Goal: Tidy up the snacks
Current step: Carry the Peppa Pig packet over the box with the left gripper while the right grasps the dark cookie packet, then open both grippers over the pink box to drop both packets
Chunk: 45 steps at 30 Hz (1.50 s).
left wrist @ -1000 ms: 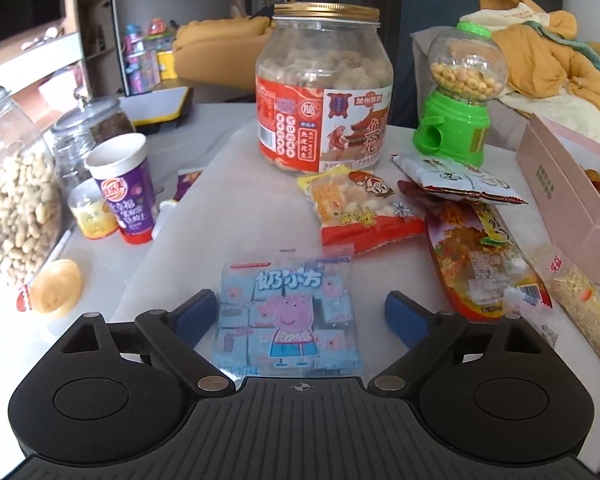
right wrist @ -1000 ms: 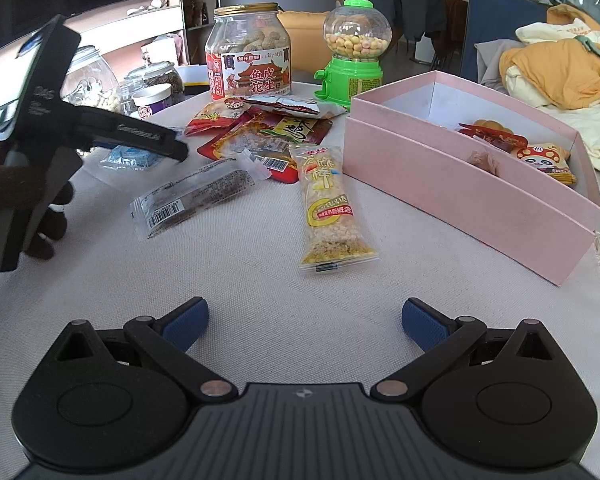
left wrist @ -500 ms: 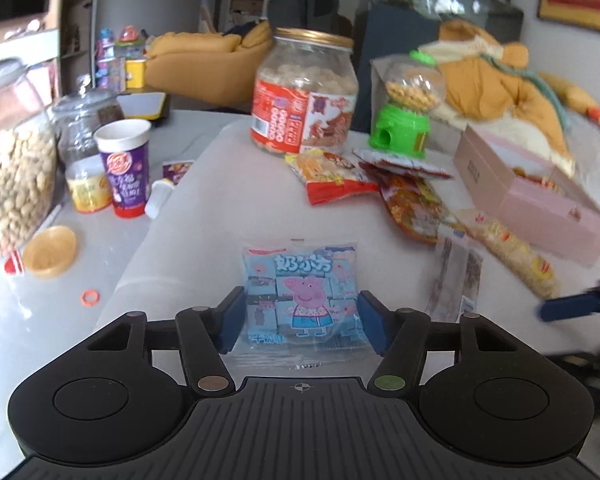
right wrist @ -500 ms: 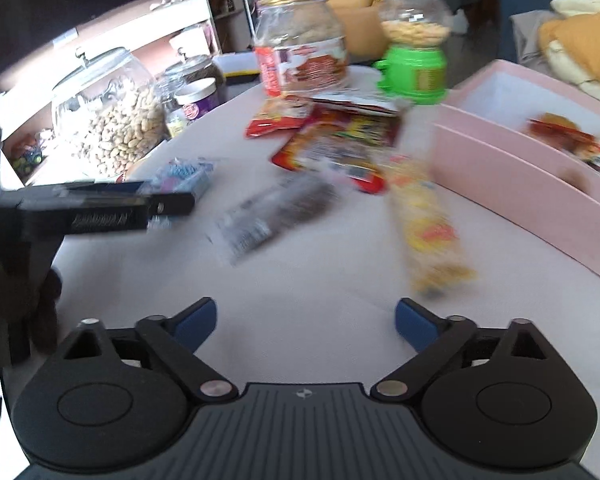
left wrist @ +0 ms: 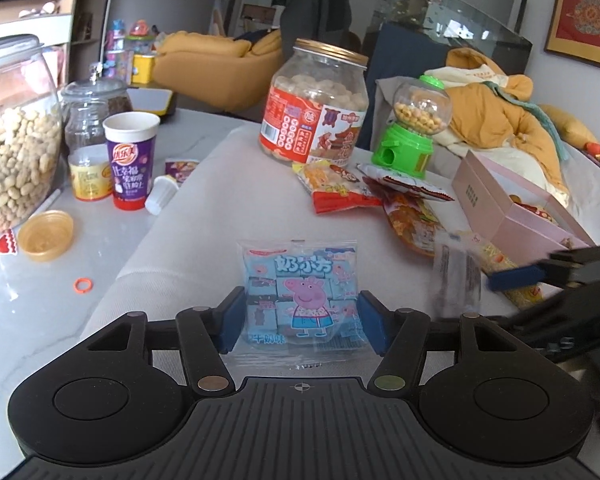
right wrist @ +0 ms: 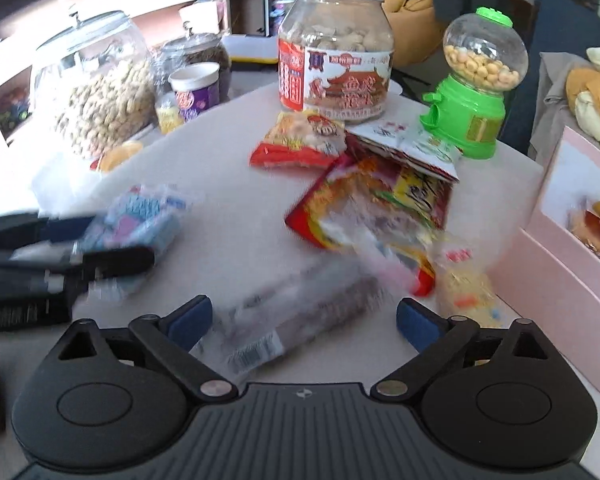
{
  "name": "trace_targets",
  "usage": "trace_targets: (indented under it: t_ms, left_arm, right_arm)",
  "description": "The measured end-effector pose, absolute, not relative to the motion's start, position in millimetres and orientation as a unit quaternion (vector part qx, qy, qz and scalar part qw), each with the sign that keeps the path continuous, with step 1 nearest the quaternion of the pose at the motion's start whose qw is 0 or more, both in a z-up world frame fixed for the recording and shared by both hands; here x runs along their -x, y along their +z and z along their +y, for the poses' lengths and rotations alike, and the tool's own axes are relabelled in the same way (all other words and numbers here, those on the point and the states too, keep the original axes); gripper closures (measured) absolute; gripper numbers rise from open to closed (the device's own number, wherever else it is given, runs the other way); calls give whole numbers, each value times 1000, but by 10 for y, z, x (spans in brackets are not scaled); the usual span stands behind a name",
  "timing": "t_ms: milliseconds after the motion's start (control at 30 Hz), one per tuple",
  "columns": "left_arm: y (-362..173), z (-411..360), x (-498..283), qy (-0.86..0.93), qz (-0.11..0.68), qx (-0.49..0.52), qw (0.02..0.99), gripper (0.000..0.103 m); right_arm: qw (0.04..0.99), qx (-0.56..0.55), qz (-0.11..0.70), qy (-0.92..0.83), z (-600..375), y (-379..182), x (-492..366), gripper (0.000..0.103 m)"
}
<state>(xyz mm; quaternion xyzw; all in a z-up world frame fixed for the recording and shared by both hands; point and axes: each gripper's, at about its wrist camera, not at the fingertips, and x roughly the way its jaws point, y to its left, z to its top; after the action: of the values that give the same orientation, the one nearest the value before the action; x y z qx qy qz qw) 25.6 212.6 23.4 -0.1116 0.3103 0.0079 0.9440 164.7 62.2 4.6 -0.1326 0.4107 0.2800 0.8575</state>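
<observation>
My left gripper (left wrist: pixel 302 325) is shut on a blue Peppa Pig snack packet (left wrist: pixel 302 294), its pads on the packet's two sides, above the white cloth. It shows blurred in the right wrist view (right wrist: pixel 140 224). My right gripper (right wrist: pixel 304 322) is open, with a dark clear-wrapped snack bar (right wrist: pixel 300 320) lying between its fingers on the cloth. The pink box (left wrist: pixel 512 208) stands at the right and holds a few snacks. Red and yellow snack packets (right wrist: pixel 372 204) lie in the middle.
A big peanut jar with a gold lid (left wrist: pixel 318 104) and a green candy dispenser (left wrist: pixel 414 132) stand at the back. A glass jar of peanuts (left wrist: pixel 8 148), a purple cup (left wrist: pixel 130 160) and a gold lid (left wrist: pixel 46 234) are at the left.
My left gripper has closed on the blue packet and lifted it. My right gripper has moved forward and left over the dark snack bar, staying open.
</observation>
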Motion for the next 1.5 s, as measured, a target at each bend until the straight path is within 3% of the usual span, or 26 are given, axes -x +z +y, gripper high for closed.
trace_targets:
  t_ms: [200,267,500,633,667,933,1100,1333,1500]
  left_arm:
    - [230,2151,-248,5,308,119,944,38]
    - [228,2157,-245,4,307,123,944,38]
    - [228,2138,-236,7,308,119,944,38]
    - [243,2109,-221,11,310,111,944,38]
    - [253,2094,-211,11,311,109,944,39]
    - [380,1484,-87,-92,331,82,936,39]
    - [910,929,-318,-158,322,55,932,39]
    - [1521,312,-1458,-219,328,71,916,39]
    - [1072,67,-2351,-220,378,136,889,38]
  right_arm:
    - [862,99,432,245,304,59,-1646,6]
    - [864,104,427,247,403,68,-1652,13]
    - [879,98,404,235,828,24,-1819,16]
    - [875,110,404,244,738,98,-1737,60]
    - [872,111,408,244,681,121,-1700,62]
    - [876,84,419,225,-155,228,-1212,65]
    - [898,41,388,203,-770,484,-930,65]
    - [917,22,372,142,-1246,714,-888,65]
    - [929,11,352,114,-1284,803,-1053,65]
